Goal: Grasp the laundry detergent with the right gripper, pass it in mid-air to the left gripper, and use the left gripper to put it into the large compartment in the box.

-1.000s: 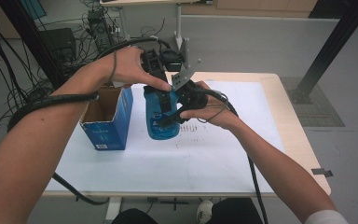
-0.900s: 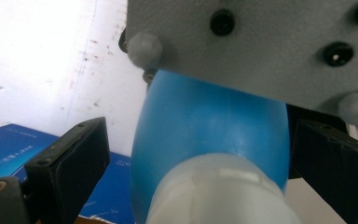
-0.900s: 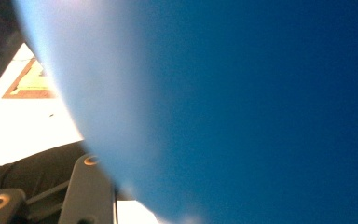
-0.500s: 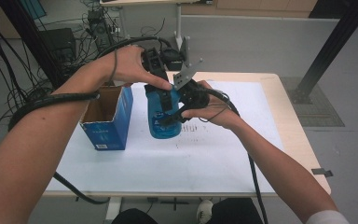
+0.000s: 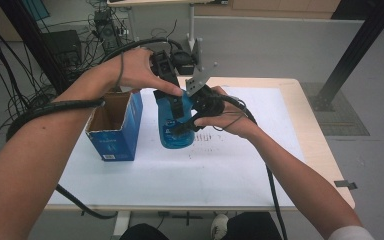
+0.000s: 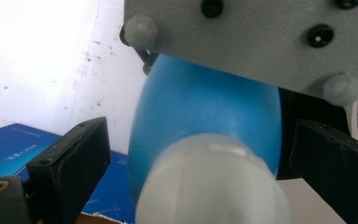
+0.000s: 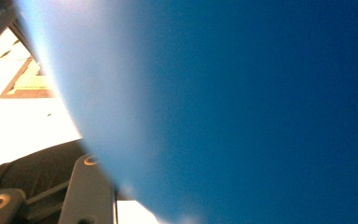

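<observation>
The blue bottle (image 5: 176, 125) is held upright, gripped at its side by the right claw (image 5: 187, 122). Its white cap (image 6: 212, 182) lies between the spread jaws of the left claw (image 6: 200, 158), directly ahead, untouched.

We find an open blue cardboard box (image 5: 115, 125) just left of the blue plastic bottle (image 5: 175, 125); the white surface (image 5: 180, 175) nearer us lies free.

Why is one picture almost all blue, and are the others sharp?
In the right gripper view the blue plastic bottle sits too close, a soft blur; in the left gripper view its white cap is out of focus; the high view is fairly sharp, the white table evenly lit.
</observation>
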Tool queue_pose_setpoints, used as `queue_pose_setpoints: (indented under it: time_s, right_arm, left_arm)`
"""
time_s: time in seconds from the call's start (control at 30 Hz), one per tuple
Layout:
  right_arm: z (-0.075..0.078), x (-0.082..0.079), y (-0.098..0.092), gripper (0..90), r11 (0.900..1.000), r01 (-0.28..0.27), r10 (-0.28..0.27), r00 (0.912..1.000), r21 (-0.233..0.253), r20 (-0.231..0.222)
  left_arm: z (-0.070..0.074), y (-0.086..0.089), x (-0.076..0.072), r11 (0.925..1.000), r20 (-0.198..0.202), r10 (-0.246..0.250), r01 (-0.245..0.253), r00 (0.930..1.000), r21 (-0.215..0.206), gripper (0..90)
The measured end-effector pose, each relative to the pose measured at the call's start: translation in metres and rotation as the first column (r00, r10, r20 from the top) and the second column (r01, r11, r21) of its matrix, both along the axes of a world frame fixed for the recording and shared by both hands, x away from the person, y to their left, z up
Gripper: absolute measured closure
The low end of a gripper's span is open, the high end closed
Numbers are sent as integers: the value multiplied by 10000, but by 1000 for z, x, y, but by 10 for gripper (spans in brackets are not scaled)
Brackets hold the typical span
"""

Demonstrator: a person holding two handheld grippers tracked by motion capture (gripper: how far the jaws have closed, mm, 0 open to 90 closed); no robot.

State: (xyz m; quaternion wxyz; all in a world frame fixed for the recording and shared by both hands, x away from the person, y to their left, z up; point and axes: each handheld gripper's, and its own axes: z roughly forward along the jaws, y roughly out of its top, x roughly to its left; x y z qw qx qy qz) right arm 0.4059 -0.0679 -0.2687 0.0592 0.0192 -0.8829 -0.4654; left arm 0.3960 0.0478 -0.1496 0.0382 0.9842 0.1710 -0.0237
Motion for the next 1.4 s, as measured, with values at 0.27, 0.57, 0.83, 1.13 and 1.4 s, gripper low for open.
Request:
queue_pose_setpoints:
  time_s: [0.27,0.57,0.83,1.13,1.4]
  right_arm:
    - [0,0,0,428,10000,22,-22,10000,8,7]
    - [0,0,1,428,10000,35,-35,10000,-43,-22]
    - [0,0,1,428,10000,54,-54,10000,-65,4]
    - [1,1,0,427,9999,116,-116,9999,50,-58]
    - [2,1,-1,428,9999,123,-122,9999,82,-56]
  left_arm:
    - [1,1,0,10000,1,-76,76,10000,60,56]
    - [3,2,-1,10000,67,21,-21,10000,-48,56]
    - [3,1,-1,10000,52,-24,24,10000,-53,57]
    - [3,0,-1,10000,89,-27,28,10000,-53,57]
    - [3,0,-1,10000,84,-71,71,9999,-41,59]
